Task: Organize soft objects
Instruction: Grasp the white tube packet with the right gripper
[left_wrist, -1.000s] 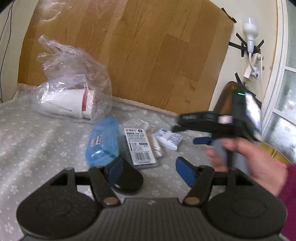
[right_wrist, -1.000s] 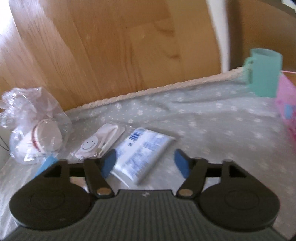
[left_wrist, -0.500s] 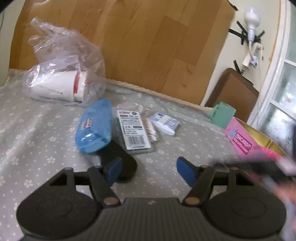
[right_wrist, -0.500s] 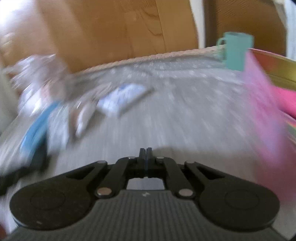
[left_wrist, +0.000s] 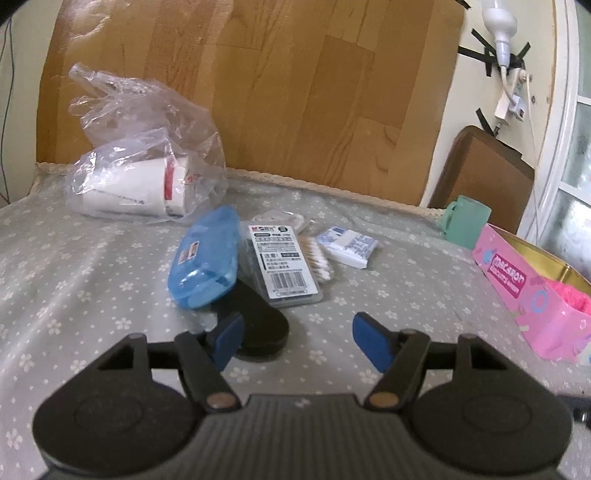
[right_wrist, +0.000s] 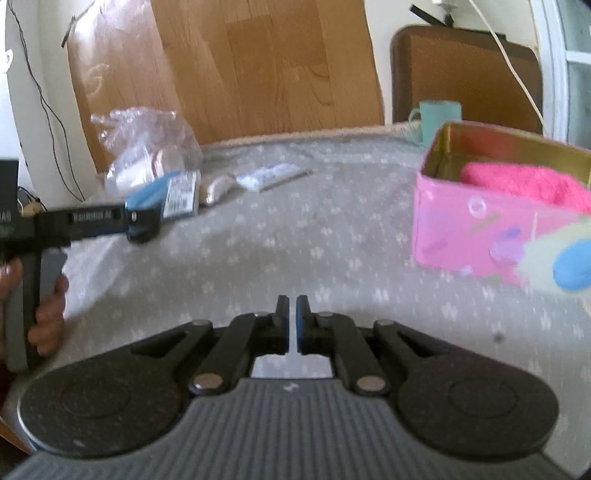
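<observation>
both wrist views look low across the bed (left_wrist: 92, 280); both share the pink box (right_wrist: 480, 236).

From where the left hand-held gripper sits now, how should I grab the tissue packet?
Grip the tissue packet across its short width, coming from above. It lies flat on the tablecloth, long axis slanting, its near edge free; cotton swabs crowd its left end.

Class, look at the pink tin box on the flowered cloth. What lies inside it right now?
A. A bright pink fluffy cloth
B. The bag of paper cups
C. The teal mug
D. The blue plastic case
A. In the right wrist view the open pink tin box holds a bright pink fluffy cloth, while the other listed things sit out on the tablecloth.
</observation>
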